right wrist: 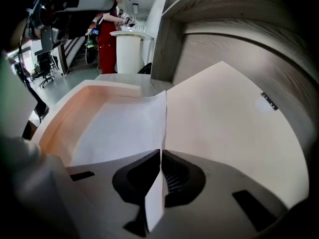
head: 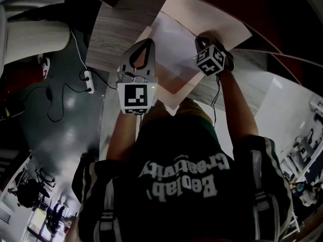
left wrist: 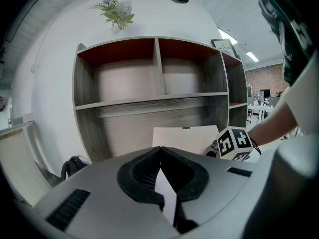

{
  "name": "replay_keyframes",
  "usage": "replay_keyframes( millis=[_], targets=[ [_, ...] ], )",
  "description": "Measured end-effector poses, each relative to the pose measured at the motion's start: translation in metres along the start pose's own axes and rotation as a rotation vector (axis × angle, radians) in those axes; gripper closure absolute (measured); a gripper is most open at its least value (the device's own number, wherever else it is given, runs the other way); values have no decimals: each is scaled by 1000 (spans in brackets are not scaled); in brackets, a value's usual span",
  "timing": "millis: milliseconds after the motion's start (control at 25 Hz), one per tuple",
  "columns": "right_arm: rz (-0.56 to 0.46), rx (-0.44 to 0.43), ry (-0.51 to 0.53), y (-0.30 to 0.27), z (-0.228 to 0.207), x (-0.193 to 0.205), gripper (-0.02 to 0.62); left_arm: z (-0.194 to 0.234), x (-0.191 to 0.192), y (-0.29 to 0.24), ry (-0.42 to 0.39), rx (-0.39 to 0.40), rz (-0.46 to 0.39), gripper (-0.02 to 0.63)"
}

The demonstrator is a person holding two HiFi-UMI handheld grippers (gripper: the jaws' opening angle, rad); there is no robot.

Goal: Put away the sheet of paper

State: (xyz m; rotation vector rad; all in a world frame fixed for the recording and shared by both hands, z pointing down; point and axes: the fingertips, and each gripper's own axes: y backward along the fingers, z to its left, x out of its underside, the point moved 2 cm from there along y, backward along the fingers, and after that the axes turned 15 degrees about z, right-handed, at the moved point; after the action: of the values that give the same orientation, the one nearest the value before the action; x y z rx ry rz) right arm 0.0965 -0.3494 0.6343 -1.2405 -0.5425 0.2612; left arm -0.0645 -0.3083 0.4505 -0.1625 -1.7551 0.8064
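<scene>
Where the sheet lies: the thin white sheet of paper (head: 174, 44) rests inside an open cream card folder (head: 222, 21), mostly flat on the lower leaf, with its right edge lifted.
Right gripper: the right gripper (right wrist: 160, 152) has its jaws closed tight on the sheet's right edge, and a sliver of white runs up between the pads.
Left gripper: the left gripper (left wrist: 160, 151) is likewise closed on a thin white edge. From its colour and its place at the sheet's left side I judge this to be the same sheet, though the folder's lower leaf lies right there too.
Handling: the sheet is very light and limp and easily creased or torn. It would likely sag between two holds and slide freely over the smooth card. Pulling the hands apart could rip it.
Where to hold: the margins on opposite sides, as now, kept only lightly taut so the sheet neither buckles nor tears.
Folder: the lower leaf lies on a grey wood-grain surface (head: 113, 29). The upper leaf leans back towards the grey wood shelf unit with a red-brown back panel (left wrist: 149, 103).
Beyond: a white cable (head: 81, 54) trails over the grey floor at the left of the head view.
</scene>
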Motion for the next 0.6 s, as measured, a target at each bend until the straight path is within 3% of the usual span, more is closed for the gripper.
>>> replay_keyframes(
  millis=[600],
  targets=[
    [89,-145,169,-33,72,-5,555,12,21,12,42,-38,21,588]
  ],
)
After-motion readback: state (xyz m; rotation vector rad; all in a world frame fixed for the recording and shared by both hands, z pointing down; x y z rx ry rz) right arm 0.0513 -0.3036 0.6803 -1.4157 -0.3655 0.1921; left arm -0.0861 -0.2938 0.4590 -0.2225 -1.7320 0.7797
